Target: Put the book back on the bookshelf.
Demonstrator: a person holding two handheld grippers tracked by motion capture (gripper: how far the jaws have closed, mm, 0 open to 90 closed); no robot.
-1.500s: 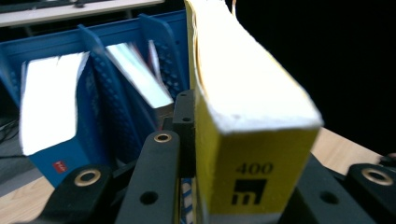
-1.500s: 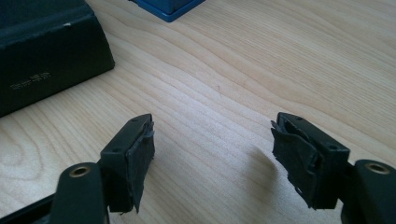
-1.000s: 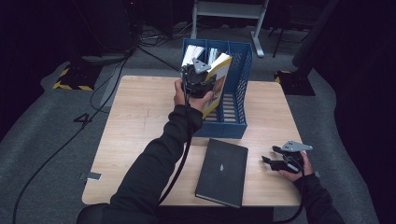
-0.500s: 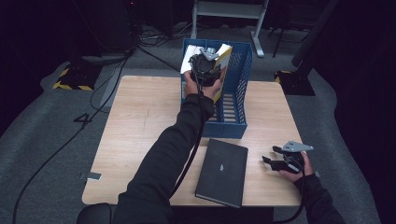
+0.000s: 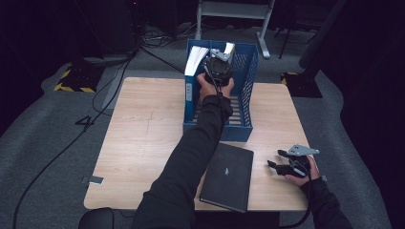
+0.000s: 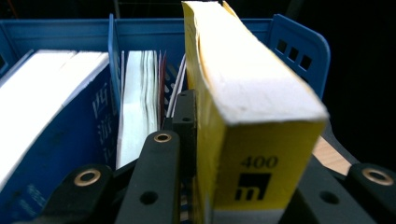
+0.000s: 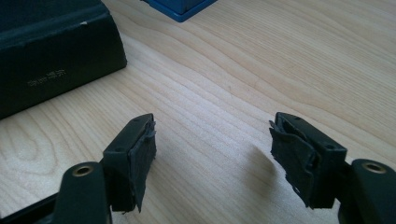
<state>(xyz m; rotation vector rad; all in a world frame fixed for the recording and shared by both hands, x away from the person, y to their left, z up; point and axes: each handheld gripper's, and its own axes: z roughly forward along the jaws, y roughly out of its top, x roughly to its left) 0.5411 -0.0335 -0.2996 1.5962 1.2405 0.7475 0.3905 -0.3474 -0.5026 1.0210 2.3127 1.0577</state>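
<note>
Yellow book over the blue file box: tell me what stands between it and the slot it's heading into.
Nothing visible does. The left gripper holds the yellow book above the blue file box, right of the white-paged books already filed; the slot beneath it is hidden by the book.

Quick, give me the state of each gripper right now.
Left gripper: shut on the yellow book, held over the blue file box.
Right gripper: open, holding nothing, low over the wooden table.

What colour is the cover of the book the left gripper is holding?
Yellow, with black print on the spine; the book shows best in the left gripper view.
</note>
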